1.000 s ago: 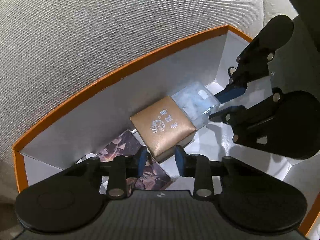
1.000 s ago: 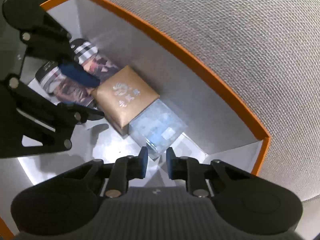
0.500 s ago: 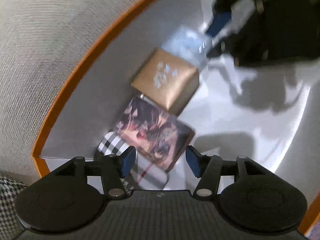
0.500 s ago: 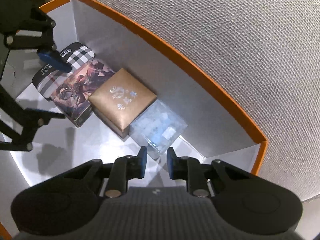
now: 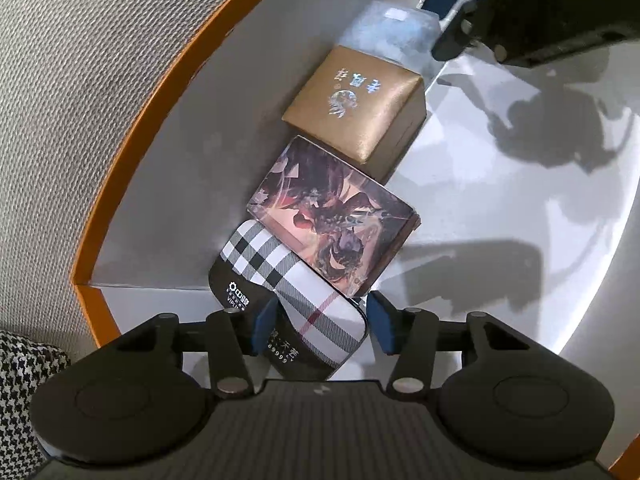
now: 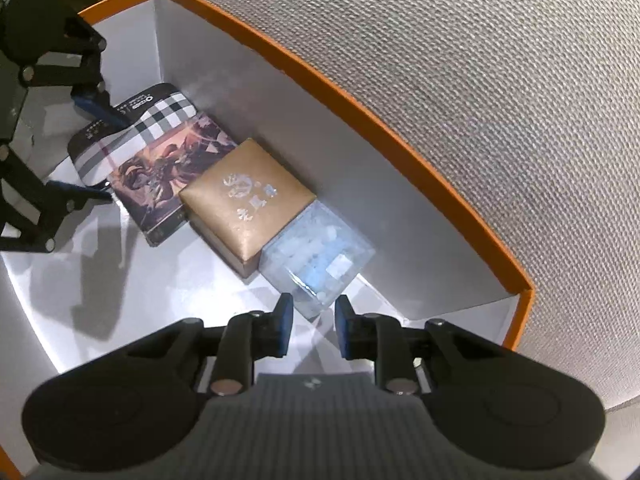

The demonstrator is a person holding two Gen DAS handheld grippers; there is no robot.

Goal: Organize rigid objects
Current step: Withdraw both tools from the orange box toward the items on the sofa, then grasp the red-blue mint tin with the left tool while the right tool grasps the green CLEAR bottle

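Observation:
Several boxes lie in a row along the wall of an orange-rimmed white box [image 5: 132, 152] [image 6: 360, 120]: a plaid tin [image 5: 296, 288] [image 6: 136, 120], an illustrated dark box [image 5: 332, 220] [image 6: 172, 168], a gold box [image 5: 356, 100] [image 6: 248, 196] and a clear plastic box [image 5: 396, 36] [image 6: 320, 256]. My left gripper [image 5: 320, 324] [image 6: 96, 152] is open, its fingers on either side of the plaid tin's near end. My right gripper [image 6: 312, 316] [image 5: 452, 12] is open a little, its fingertips at the clear box's near corner.
Grey woven fabric [image 5: 80, 60] [image 6: 480, 80] surrounds the white box. A houndstooth cloth [image 5: 24, 364] lies at the lower left of the left wrist view. The white floor [image 5: 520, 200] of the box stretches beside the row.
My left gripper has moved back along the row from the gold box to the plaid tin and opened wider. My right gripper has opened slightly at the clear box.

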